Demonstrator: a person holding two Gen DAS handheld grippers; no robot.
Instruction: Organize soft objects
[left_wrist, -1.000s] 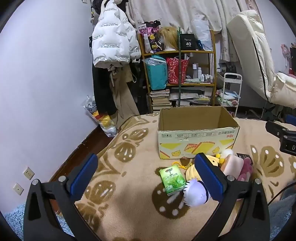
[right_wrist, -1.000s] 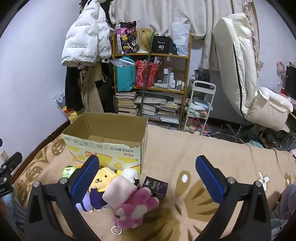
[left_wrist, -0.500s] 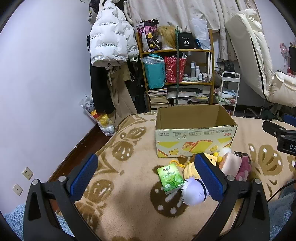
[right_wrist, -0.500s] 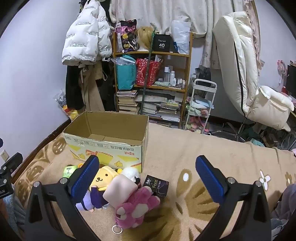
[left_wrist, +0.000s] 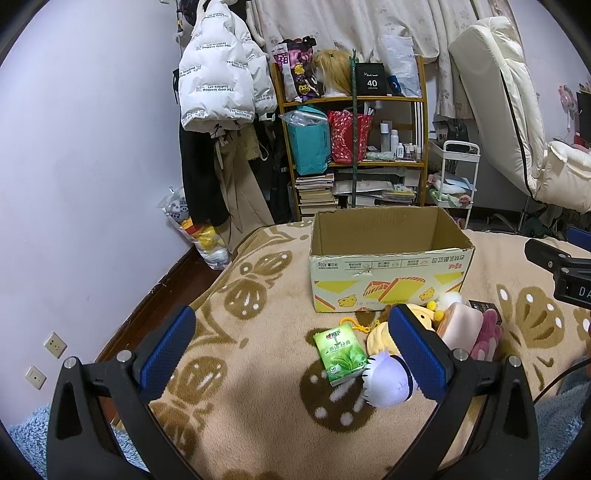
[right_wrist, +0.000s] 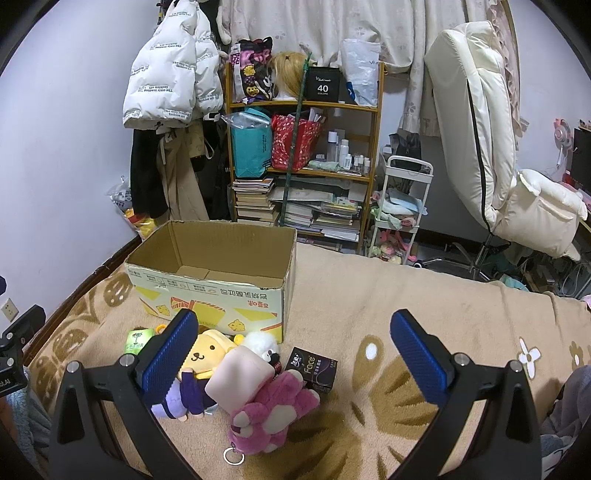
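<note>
An open, empty cardboard box (left_wrist: 391, 266) (right_wrist: 214, 295) stands on the brown patterned blanket. In front of it lies a heap of soft toys: a pink bear plush (right_wrist: 273, 410), a yellow dog plush (right_wrist: 205, 354), a pale pink cushion (right_wrist: 238, 380), a small white sheep (right_wrist: 260, 343) and a white-haired purple doll (left_wrist: 386, 380). A green tissue pack (left_wrist: 341, 350) lies at the left of the heap. My left gripper (left_wrist: 291, 347) is open and empty, left of the heap. My right gripper (right_wrist: 295, 350) is open and empty above the heap.
A black "Face" tissue pack (right_wrist: 314, 369) lies beside the pink bear. A cluttered shelf (left_wrist: 354, 147), hanging coats (left_wrist: 221, 92), a white cart (right_wrist: 400, 206) and a cream recliner (right_wrist: 498, 147) stand beyond the bed. The bed's left edge drops to a wooden floor (left_wrist: 166, 291).
Both views have shifted slightly: the box and the toys sit a little further from the cameras. Both grippers stay open and empty.
</note>
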